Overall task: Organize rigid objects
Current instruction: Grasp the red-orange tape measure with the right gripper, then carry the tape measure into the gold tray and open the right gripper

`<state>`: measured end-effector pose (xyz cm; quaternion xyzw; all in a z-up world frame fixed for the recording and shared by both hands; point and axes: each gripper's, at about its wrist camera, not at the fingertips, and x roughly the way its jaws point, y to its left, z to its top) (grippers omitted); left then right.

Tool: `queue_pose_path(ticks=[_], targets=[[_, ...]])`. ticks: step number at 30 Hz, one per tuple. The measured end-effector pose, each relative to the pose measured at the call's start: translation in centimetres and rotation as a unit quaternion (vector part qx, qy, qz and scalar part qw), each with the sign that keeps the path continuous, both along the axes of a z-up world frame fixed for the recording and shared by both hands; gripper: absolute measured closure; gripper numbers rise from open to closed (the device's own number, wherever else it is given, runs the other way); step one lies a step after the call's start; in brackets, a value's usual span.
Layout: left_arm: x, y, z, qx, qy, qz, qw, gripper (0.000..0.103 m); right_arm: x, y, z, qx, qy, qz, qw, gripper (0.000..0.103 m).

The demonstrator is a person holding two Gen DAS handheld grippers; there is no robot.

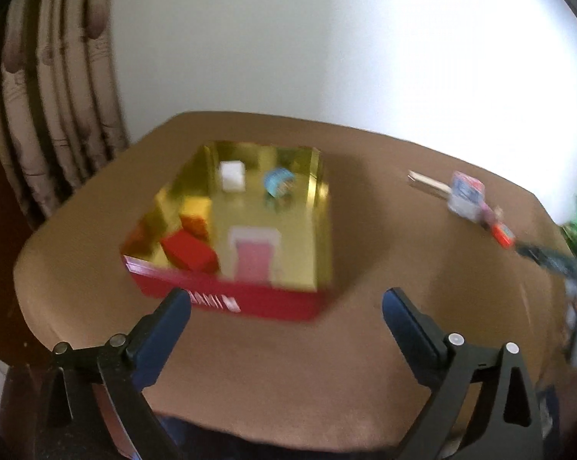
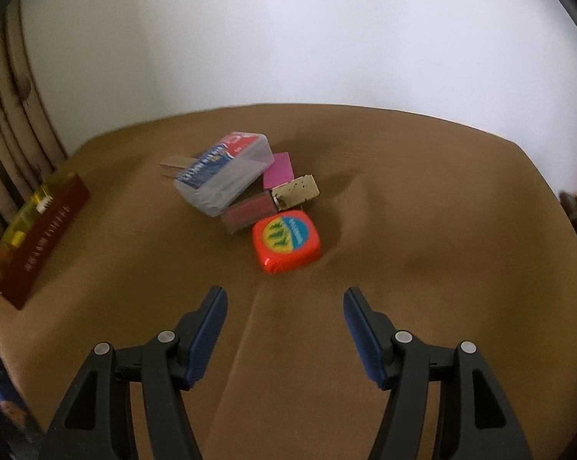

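Just ahead of my left gripper (image 1: 286, 304), whose jaws stand wide apart with nothing between them, sits the red box (image 1: 227, 299) with its gold lining. Inside it, from left to right, lie a red block (image 1: 189, 255), a pink-faced card box (image 1: 254, 258), a white cube (image 1: 231, 176) and a blue round thing (image 1: 277, 183). My right gripper (image 2: 284, 306) is also spread and empty. Ahead of it the orange tape measure (image 2: 286, 240) lies nearest, beside a pink block (image 2: 246, 212), a clear plastic case (image 2: 223, 172) and a speckled block (image 2: 296, 191), all on the brown table (image 2: 441, 268).
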<state>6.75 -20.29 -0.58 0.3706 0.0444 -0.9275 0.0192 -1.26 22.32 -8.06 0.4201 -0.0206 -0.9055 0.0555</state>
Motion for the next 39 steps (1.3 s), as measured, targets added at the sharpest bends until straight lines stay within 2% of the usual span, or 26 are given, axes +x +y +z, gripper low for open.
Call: queue_pose_path(ticks=[3,9,11,14,23,28,33,39], targets=[[1.2,1.7,-0.6,-0.01,-0.001,-0.025,0.9996,0.004,-2.4,-0.6,-0.6,0.024,0.0,0.019,1.0,0.038],[1.2,3.5,-0.9,-0.012,0.009,-0.07,0.9975,0.004,-5.6,-1.5,-2.4,0.041,-0.019,0.041,0.998,0.04],[1.2,3.8,-1.3,-0.015,0.005,-0.076,0.997,0.004,-5.7,-1.3,-2.5,0.041,-0.011,0.036,0.998,0.054],[1.3,4.0,-1.5,-0.014,0.006,-0.078,0.9968,0.004,-5.8,-0.9,-2.5,0.026,-0.012,0.032,0.999,0.054],[2.2,3.3,-0.7,0.003,0.024,-0.062,0.9978,0.004,-2.9,-0.9,-1.8,0.048,-0.02,0.01,0.999,0.055],[3.3,3.5,0.0,0.004,0.039,-0.063,0.9972,0.004,-0.2,-0.6,0.5,0.063,-0.004,-0.017,0.998,0.055],[4.3,3.4,0.6,0.013,0.048,-0.06,0.9969,0.004,1.9,-0.9,4.4,0.082,0.022,-0.033,0.996,0.055],[5.3,2.9,1.0,0.022,0.054,-0.051,0.997,0.004,2.8,-1.2,8.6,0.097,0.05,-0.037,0.993,0.055]])
